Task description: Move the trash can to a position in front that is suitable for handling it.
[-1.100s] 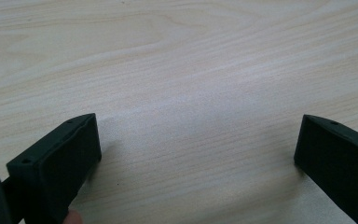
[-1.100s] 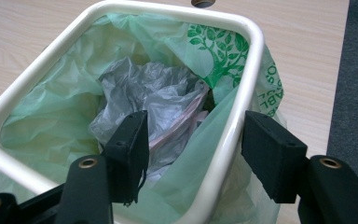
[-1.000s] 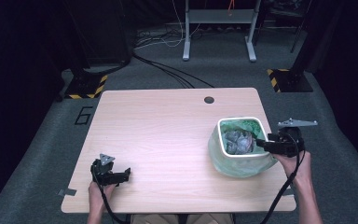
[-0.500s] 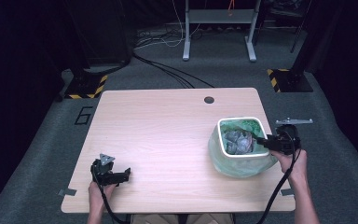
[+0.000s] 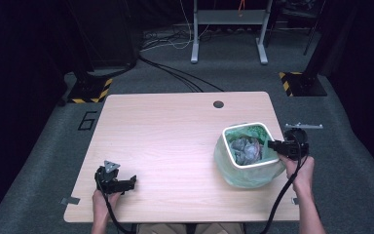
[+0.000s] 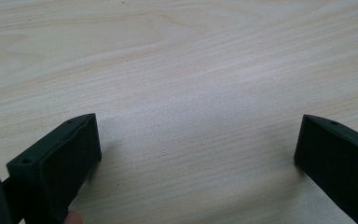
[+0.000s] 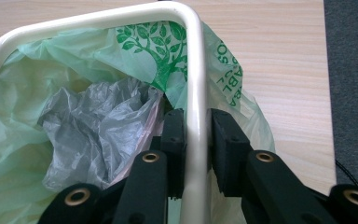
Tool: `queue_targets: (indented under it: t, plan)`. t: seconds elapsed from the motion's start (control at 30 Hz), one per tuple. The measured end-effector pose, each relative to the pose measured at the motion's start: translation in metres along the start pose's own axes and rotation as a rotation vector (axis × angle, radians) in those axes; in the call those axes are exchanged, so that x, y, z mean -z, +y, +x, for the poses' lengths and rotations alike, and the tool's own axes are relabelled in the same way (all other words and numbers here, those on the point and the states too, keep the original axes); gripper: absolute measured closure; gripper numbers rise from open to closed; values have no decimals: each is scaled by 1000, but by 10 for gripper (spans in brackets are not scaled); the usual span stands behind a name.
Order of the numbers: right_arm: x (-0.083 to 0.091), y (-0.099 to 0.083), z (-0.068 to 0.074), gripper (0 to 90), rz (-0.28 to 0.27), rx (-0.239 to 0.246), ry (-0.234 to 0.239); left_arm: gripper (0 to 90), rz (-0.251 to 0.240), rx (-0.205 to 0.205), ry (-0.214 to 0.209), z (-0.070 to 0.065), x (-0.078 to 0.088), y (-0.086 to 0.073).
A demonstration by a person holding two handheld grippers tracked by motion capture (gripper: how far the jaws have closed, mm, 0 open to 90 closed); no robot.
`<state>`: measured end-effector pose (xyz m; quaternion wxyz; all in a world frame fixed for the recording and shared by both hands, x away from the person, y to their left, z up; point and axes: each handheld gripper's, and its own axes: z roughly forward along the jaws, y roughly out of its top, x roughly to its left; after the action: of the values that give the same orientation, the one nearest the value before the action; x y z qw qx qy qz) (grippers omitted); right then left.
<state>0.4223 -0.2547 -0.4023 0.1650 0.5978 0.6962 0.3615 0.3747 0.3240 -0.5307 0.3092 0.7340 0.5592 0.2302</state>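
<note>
The right gripper (image 7: pixel 196 149), jaws just closing, clamps the white bin (image 5: pixel 246 127) rim; its green liner (image 7: pixel 9 140) holds crumpled, seemingly grey plastic (image 7: pixel 98 126). The left gripper (image 6: pixel 198 149) gapes empty above the worktop (image 5: pixel 175 126).

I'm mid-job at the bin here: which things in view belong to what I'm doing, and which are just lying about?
In the job:
- white bin rim, with the right gripper clamped on it, its jaws just closed
- green bag lining the bin
- crumpled grey plastic inside

Lying about:
- left gripper, open over bare table
- floor cables
- grey stand behind the table
</note>
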Motion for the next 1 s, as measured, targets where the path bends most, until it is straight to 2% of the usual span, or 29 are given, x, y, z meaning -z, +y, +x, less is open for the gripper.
queue_targets:
  t: [0.27, 0.57, 1.0]
  plan:
    - [-6, 5, 9, 773, 7, -24, -9, 2, 0, 0, 0, 0, 0, 0]
    - [-14, 11, 19, 778, 13, -15, -3, 2, 0, 0, 0, 0, 0, 0]
    - [-32, 23, 41, 781, 22, -8, 4, 2, 0, 0, 0, 0, 0, 0]
